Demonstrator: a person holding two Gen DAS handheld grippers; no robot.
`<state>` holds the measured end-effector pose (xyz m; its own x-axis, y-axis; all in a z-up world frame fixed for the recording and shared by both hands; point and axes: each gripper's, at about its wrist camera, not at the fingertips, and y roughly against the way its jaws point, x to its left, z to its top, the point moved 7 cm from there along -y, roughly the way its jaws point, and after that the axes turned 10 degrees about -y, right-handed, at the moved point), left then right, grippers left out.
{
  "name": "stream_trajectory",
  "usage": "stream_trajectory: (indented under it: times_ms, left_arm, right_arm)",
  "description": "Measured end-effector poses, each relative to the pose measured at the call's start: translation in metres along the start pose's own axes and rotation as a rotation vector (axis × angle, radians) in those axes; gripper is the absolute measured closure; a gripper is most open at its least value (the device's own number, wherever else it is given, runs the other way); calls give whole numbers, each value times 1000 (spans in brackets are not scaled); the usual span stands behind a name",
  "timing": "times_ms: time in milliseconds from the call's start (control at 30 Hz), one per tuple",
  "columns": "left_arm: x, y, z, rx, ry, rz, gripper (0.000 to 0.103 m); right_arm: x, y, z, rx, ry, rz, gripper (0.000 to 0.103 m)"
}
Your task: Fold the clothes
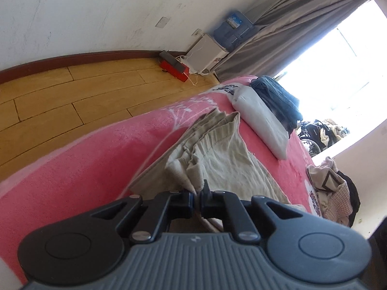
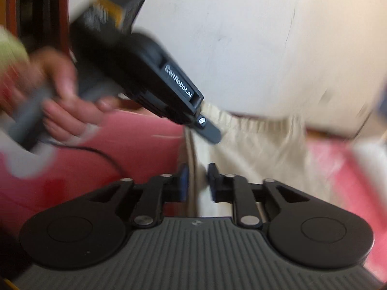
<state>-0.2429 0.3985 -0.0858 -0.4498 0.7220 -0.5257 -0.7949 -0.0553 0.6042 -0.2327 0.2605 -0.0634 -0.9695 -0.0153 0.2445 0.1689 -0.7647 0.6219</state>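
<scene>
A beige garment (image 1: 217,159) with a ribbed waistband lies partly folded on the pink bedspread (image 1: 96,164). My left gripper (image 1: 198,197) is shut on a bunched edge of it at the near end. In the blurred right wrist view the same beige garment (image 2: 261,149) hangs lifted. My right gripper (image 2: 197,181) is closed on the garment's edge, with cloth filling the narrow gap between the fingers. The other gripper (image 2: 208,130), held in a person's hand (image 2: 67,106), pinches the waistband just above it.
A white folded item (image 1: 263,125) and dark jeans (image 1: 278,99) lie farther along the bed. A heap of clothes (image 1: 331,191) sits at the right edge. Beyond are a wooden floor (image 1: 60,101), a red box (image 1: 174,68), a water dispenser (image 1: 210,55) and grey curtains (image 1: 290,24).
</scene>
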Motion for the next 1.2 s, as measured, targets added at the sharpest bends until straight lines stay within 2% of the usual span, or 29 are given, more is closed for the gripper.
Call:
stream_trajectory:
  times_ms: [67,100,233,367,433,533,633,700,833,1000,1200]
  left_arm:
    - [-1,0,0,2,-22,1,95]
    - [-1,1,-1,4,-32,0,95]
    - [-2,2,-2,1,-69,-8,95]
    - [-11,3,-4,-24,-160,16,95]
    - [-23,9,-2,-50,-259,51,95]
    - [-51,20,-1,-100,-498,108,95]
    - [-74,24,-7,-128,-746,160,95]
    - [-82,23,-13,-125,-854,174,95]
    - [-79,20,-20,-92,-900,177,96]
    - [-76,16,-26,-72,-904,180,96]
    - [-76,11,-35,-71,-957,202,96]
  right_arm:
    - [-21,23,5,-9,-194,122,75]
    - [-35,25,10,-4,-232,125,74]
    - [-94,26,29,22,-322,77,71]
    - [-152,26,48,49,-412,29,71]
    - [-153,2,52,123,-339,35,71]
    - [-156,-31,56,194,-275,90,71]
    - [-159,-52,61,204,-234,124,66]
    - [-160,-59,67,194,-223,154,60]
    - [-159,-73,75,198,-186,194,48]
    - [-157,-91,81,235,-112,216,48]
    - [-147,-98,89,226,-31,278,50]
